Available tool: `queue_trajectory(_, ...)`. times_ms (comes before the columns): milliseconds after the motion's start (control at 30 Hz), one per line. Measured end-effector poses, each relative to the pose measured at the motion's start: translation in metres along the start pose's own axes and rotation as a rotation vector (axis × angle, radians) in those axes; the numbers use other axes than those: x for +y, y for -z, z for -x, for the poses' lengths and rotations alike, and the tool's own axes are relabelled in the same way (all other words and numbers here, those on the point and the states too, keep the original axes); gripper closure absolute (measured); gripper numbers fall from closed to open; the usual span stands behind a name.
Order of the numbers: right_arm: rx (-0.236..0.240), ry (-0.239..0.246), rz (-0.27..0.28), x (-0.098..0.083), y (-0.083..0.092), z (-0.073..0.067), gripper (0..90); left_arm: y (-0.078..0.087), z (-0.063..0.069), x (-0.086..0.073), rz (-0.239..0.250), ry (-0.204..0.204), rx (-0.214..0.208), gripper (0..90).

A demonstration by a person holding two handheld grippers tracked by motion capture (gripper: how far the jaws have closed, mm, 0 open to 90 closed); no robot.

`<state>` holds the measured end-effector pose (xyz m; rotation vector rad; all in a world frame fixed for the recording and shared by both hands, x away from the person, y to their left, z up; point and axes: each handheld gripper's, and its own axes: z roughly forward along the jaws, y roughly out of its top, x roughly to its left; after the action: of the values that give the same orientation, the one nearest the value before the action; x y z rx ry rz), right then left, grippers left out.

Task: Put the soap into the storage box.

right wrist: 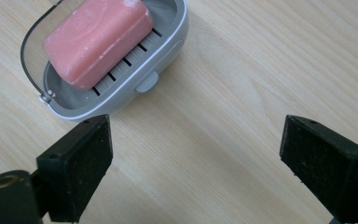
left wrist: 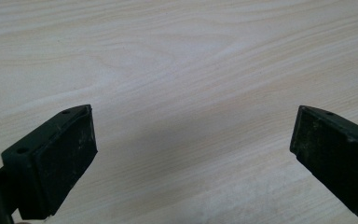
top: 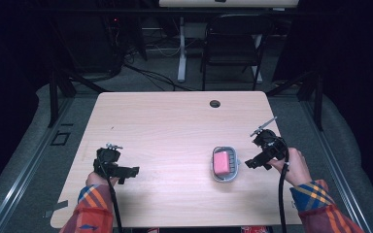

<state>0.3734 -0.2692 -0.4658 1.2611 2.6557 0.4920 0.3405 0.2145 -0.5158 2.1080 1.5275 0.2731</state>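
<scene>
A pink bar of soap (top: 220,162) lies in a grey soap dish (top: 233,169) on the counter (top: 175,131). The dish sits toward the right side of the counter, a bit nearer the front edge than the back edge. In the right gripper view the soap (right wrist: 98,39) rests at a slant on the slotted floor of the dish (right wrist: 168,44), and a thin wire handle curves over one end.

The right tongs (top: 253,161) hang just beside the dish, on its right, close to the right edge of the counter. They are spread wide and hold nothing. Their black pads (right wrist: 86,165) do not touch the dish; bare wood shows between them.

The left tongs (top: 126,171) are well apart from the dish, near the front left corner. They are spread wide too, with nothing between the pads (left wrist: 67,156) but wood.

I think this is the reaching step. The right tongs look ready to go for the soap or its dish, and nothing is picked up yet.

Next, the right tongs need to move over so the soap sits between the two pads, then squeeze gently. Soap may be slippery, so a slow, even squeeze on its long sides would help. The wire handle is in the way on one side, so stay clear of it.
</scene>
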Motion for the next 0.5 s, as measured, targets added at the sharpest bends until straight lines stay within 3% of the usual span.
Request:
queue_trajectory(167, -0.023, 0.0, 0.015, -0.009, -0.001, 0.003, 4.0, 0.0, 0.0, 0.0, 0.0, 0.0, 0.001, 0.2)
queue_trajectory(200, -0.007, -0.011, 0.022, -0.011, -0.002, 0.003, 2.7, 0.0, 0.0, 0.0, -0.003, -0.001, 0.001, 0.2)
queue_trajectory(233, -0.015, 0.005, 0.003, -0.013, -0.002, 0.005, 2.2, -0.001, 0.0, 0.0, -0.002, -0.002, 0.001, 0.2)
queue_trajectory(300, -0.014, -0.01, 0.01, -0.018, -0.004, 0.006, 0.1, -0.001, 0.0, 0.0, 0.0, 0.0, 0.001, 0.2)
queue_trajectory(500, -0.036, 0.003, 0.007, -0.034, -0.01, 0.012, 0.0, -0.001, 0.0, 0.0, -0.004, -0.002, 0.003, 0.2)
